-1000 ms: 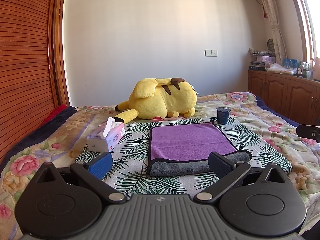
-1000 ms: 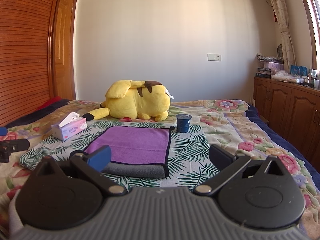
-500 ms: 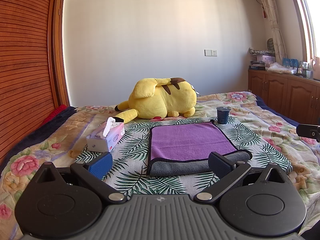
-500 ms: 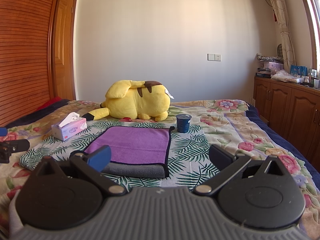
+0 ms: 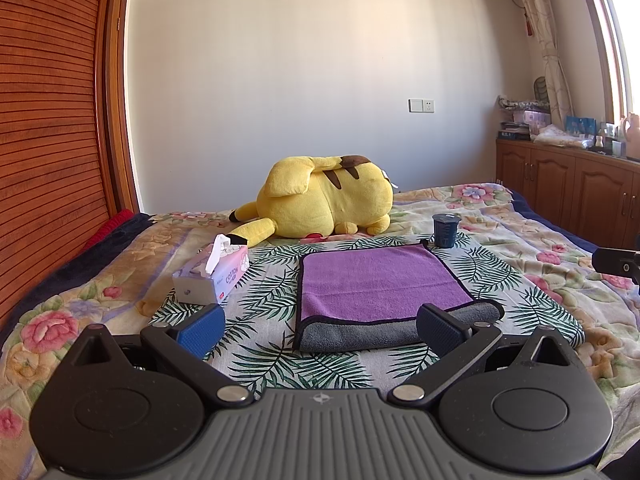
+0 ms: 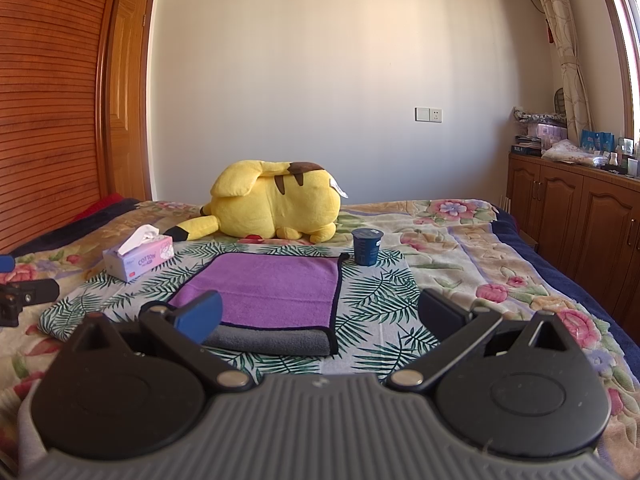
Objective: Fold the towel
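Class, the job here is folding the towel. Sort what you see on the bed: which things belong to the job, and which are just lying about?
Belongs to the job:
purple towel
left gripper, open
right gripper, open

Just lying about:
yellow plush toy
tissue box
dark blue cup

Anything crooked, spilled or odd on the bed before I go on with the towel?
Nothing spilled. The towel lies flat, its near edge turned up showing grey. The tissue box and cup sit clear of it. Both grippers, left and right, hang open.
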### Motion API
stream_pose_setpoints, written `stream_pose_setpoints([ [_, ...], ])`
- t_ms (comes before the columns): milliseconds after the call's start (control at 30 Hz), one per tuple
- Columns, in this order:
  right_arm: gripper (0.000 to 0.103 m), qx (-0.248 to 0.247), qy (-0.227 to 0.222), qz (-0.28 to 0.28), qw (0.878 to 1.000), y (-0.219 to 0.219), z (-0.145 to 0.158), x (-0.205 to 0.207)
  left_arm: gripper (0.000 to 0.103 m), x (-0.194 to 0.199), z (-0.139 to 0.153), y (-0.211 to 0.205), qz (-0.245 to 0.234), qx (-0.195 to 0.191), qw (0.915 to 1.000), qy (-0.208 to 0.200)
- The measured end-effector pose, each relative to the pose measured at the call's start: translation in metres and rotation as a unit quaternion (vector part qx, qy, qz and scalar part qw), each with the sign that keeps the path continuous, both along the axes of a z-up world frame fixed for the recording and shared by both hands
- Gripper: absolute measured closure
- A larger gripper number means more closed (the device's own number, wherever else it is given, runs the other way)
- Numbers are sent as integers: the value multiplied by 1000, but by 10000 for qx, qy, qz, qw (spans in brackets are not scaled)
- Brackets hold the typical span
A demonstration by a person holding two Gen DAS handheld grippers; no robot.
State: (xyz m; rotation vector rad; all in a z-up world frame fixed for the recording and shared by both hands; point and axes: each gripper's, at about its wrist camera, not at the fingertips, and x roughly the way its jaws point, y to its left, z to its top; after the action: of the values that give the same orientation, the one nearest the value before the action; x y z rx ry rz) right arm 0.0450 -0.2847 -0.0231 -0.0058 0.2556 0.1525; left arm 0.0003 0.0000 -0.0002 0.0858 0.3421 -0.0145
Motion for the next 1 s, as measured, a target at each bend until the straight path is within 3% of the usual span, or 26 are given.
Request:
stream_pose_setpoints([
  [767, 0, 1, 1, 0, 10000, 2, -1, 0, 16, 0, 0, 0, 0, 7, 10000, 7],
  [1000, 0, -20, 75, 17, 10000, 2, -2, 3, 16, 2, -2, -4, -20, 19, 9998, 181],
])
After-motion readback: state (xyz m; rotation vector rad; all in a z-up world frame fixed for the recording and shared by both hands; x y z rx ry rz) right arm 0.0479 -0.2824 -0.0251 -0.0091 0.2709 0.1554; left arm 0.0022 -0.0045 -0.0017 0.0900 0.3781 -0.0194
